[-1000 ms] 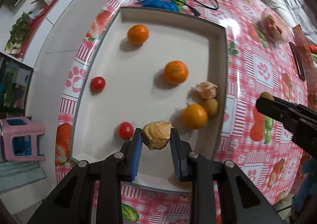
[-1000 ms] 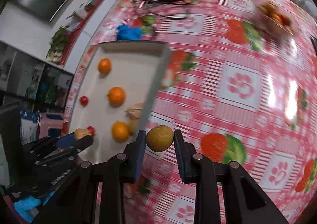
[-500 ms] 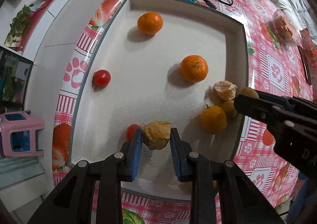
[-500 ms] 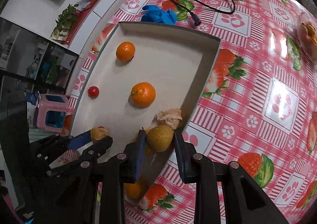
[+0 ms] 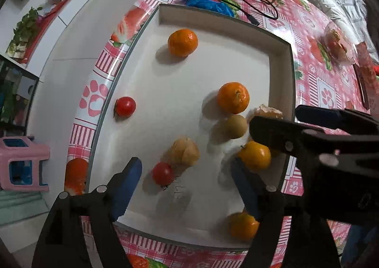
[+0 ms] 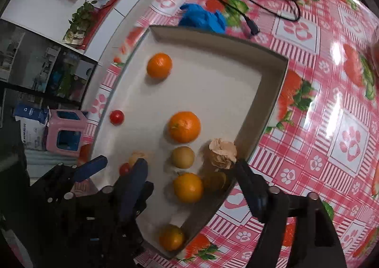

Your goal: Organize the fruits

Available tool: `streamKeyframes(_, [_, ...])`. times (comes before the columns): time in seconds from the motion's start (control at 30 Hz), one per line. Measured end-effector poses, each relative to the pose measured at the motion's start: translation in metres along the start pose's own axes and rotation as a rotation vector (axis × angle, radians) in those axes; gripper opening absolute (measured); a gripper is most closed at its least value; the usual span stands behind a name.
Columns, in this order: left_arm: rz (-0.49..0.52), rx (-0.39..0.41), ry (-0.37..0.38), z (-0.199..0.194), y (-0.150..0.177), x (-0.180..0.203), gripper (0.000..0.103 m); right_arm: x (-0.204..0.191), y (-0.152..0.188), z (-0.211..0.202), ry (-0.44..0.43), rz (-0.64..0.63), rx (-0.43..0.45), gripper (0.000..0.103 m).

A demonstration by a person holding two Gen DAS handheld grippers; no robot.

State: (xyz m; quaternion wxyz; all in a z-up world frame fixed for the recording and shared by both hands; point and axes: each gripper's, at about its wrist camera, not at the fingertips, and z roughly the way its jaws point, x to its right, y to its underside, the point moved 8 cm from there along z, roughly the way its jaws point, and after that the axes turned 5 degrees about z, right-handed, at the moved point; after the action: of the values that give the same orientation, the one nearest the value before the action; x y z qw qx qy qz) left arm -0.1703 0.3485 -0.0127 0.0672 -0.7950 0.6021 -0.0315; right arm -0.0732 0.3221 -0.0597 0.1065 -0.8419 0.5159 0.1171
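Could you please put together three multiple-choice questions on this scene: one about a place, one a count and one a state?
1. Where does the blue bundle lie relative to the tray?
A. Inside it
B. On the tablecloth just beyond its far wall
C. Under it

2. How many red tomatoes lie in the tray?
A. Two
B. Four
C. None

3. What is the state of the left gripper?
A. Shut on a tomato
B. Shut on an orange
C. Open, gripping nothing

Answers:
1 B, since the bundle sits on the patterned cloth outside the wall.
2 A, since one lies by the left edge and one beside the brown fruit.
3 C, since its jaws have just been opening and the pads stand apart, with the brown fruit lying untouched on the tray.
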Motion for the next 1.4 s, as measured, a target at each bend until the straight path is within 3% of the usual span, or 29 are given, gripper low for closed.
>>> streamKeyframes(0.13, [-0.013, -0.042, -0.019, 0.006, 0.001, -0.004, 0.081, -0.003, -0.003, -0.004, 0.018, -0.009, -0.003, 0.078])
streamKeyframes(0.23, [0.012, -0.055, -0.09, 0.008, 0.002, -0.011, 0.088, 0.002, -0.003, -0.009, 0.041, 0.001, -0.002, 0.08])
streamKeyframes(0.33, [0.029, -0.045, -0.101, 0.008, -0.001, -0.011, 0.089, 0.011, -0.003, -0.013, 0.088, 0.006, -0.005, 0.102])
streamKeyframes(0.63, [0.073, -0.062, -0.048, 0.006, -0.005, 0.012, 0.09, 0.031, 0.002, -0.032, 0.153, 0.008, 0.023, 0.102])
streamKeyframes(0.83, [0.076, -0.083, -0.053, 0.007, -0.002, 0.025, 0.09, 0.039, 0.004, -0.035, 0.192, 0.014, 0.02, 0.102])
streamKeyframes(1.4, [0.085, -0.08, -0.082, 0.001, 0.022, 0.012, 0.09, 0.025, 0.019, -0.022, 0.286, -0.092, -0.036, 0.102])
